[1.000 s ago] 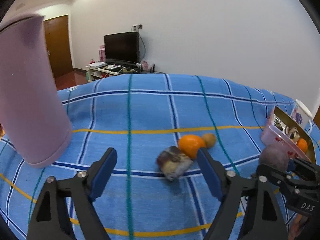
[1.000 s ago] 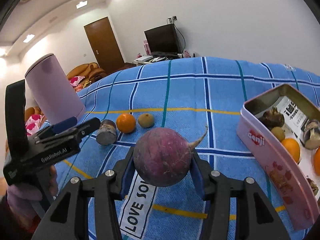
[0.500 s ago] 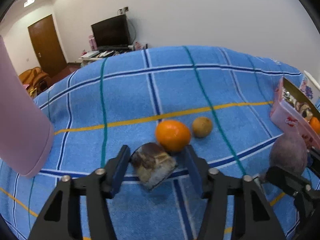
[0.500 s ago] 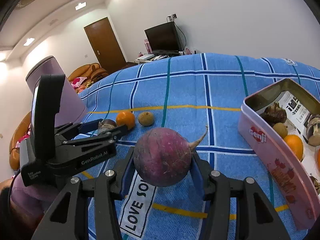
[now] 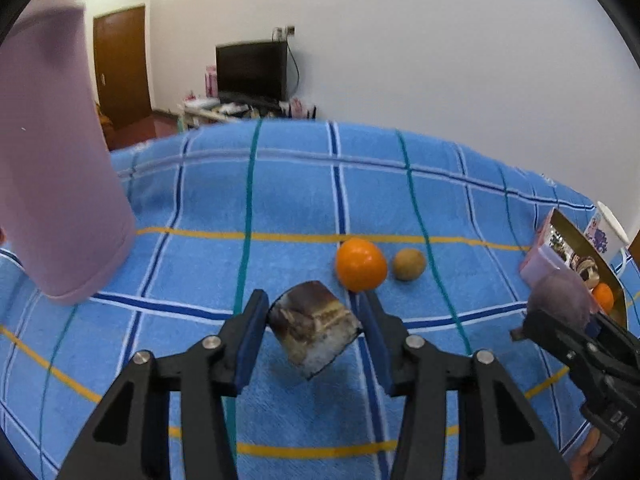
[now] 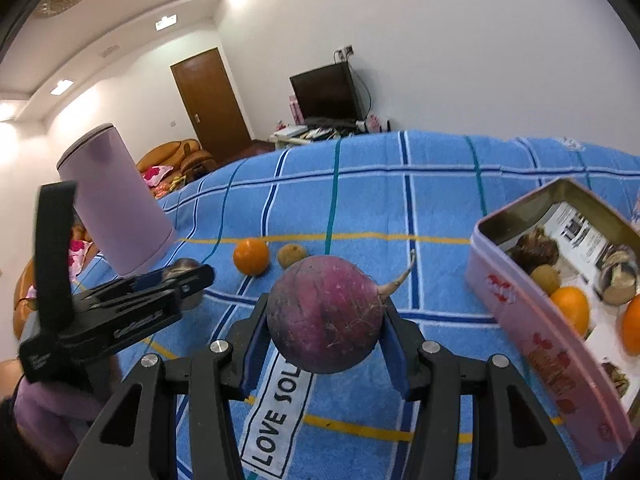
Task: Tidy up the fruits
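My left gripper (image 5: 314, 300) has its jaws closing on a brown, cream-streaked chunk (image 5: 314, 332); both blue pads touch it and it hangs tilted just above its shadow on the blue plaid cloth (image 5: 280, 200). Just beyond it lie an orange (image 5: 361, 265) and a small brown fruit (image 5: 408, 265). My right gripper (image 6: 326, 304) is shut on a round purple radish (image 6: 326, 316) with a thin root, held above the cloth. To its right stands an open pink tin (image 6: 520, 304) with oranges and brown pieces inside. The left gripper (image 6: 192, 280) shows at the left of the right wrist view.
A tall pink cylinder (image 5: 60, 180) stands on the cloth at the far left. A white strip with printed letters (image 6: 280, 408) lies under the right gripper. A person's hand in a purple sleeve (image 6: 44, 400) holds the left gripper. Beyond the cloth are a television and a door.
The left jaws have narrowed from wide open onto the brown chunk, which now sits tilted between the pads, off the cloth. The right gripper with the radish has stayed in place.
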Demonstrator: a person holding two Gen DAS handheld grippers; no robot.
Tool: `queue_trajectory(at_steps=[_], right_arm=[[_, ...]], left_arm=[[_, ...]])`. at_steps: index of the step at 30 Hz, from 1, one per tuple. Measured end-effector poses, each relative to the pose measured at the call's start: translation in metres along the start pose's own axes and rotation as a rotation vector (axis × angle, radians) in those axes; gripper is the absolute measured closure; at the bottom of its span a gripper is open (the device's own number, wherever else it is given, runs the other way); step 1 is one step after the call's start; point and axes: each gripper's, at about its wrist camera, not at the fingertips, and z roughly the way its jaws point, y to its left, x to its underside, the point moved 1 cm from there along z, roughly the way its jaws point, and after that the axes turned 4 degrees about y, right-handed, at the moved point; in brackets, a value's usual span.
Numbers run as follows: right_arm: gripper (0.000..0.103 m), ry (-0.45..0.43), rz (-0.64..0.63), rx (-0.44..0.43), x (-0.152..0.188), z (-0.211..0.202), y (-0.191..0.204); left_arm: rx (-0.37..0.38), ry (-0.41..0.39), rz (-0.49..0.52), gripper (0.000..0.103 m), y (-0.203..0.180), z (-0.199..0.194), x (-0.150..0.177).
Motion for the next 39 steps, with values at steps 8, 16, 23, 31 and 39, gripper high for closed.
queue_trajectory(at_steps=[8,16,23,31,39], right_arm=[[0.051,-0.08,-0.047,0.069,-0.004,-0.021,-0.005],[0.051,-0.092,-0.028,0.126,0.008,-0.043,-0.034],[0.051,-0.118,-0.039,0.169,0.014,-0.06,-0.051],[0.051,-0.144,-0.025,0.208,0.016,-0.076,-0.072],[0.051,-0.158,-0.011,0.217,0.016,-0.084,-0.083]], left_arm=[[-0.009,-0.111,0.087,0.054,-0.053,-0.027,-0.009],[0.022,-0.087,0.123,0.054,-0.095,-0.02,-0.003],[0.036,-0.094,0.139,0.054,-0.116,-0.021,0.0],[0.046,-0.082,0.157,0.054,-0.137,-0.014,0.004],[0.055,-0.072,0.162,0.054,-0.146,-0.01,0.006]])
